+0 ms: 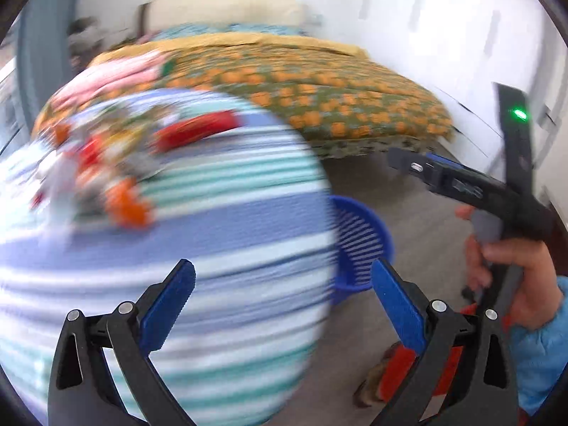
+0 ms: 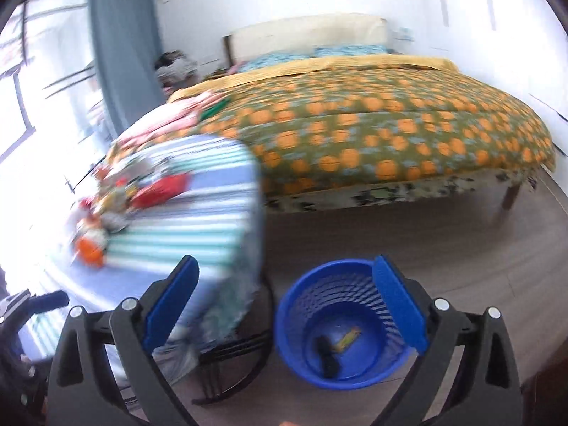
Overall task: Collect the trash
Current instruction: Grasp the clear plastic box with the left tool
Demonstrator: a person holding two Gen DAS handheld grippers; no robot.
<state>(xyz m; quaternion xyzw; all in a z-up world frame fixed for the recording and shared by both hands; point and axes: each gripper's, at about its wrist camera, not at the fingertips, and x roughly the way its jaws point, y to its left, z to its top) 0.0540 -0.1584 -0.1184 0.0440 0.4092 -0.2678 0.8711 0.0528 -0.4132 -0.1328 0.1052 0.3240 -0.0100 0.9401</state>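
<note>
A pile of colourful wrappers and scraps [image 1: 106,163] lies on a round table with a striped blue, white and teal cloth [image 1: 213,234]; the same pile shows in the right wrist view [image 2: 117,195]. A blue mesh waste basket [image 2: 340,323] stands on the floor by the table, holding a yellow wrapper [image 2: 348,337] and a dark item [image 2: 328,358]. My left gripper [image 1: 284,301] is open and empty over the table's near edge. My right gripper [image 2: 287,301] is open and empty above the basket. The right gripper's body [image 1: 497,191] shows in the left view. Both views are blurred.
A bed with an orange and green patterned cover [image 2: 372,135] fills the back. A grey curtain [image 2: 120,42] and bright window are at left. The table stands on a black frame [image 2: 241,355]. The basket shows in the left view [image 1: 358,245]. Grey wood floor [image 2: 426,234].
</note>
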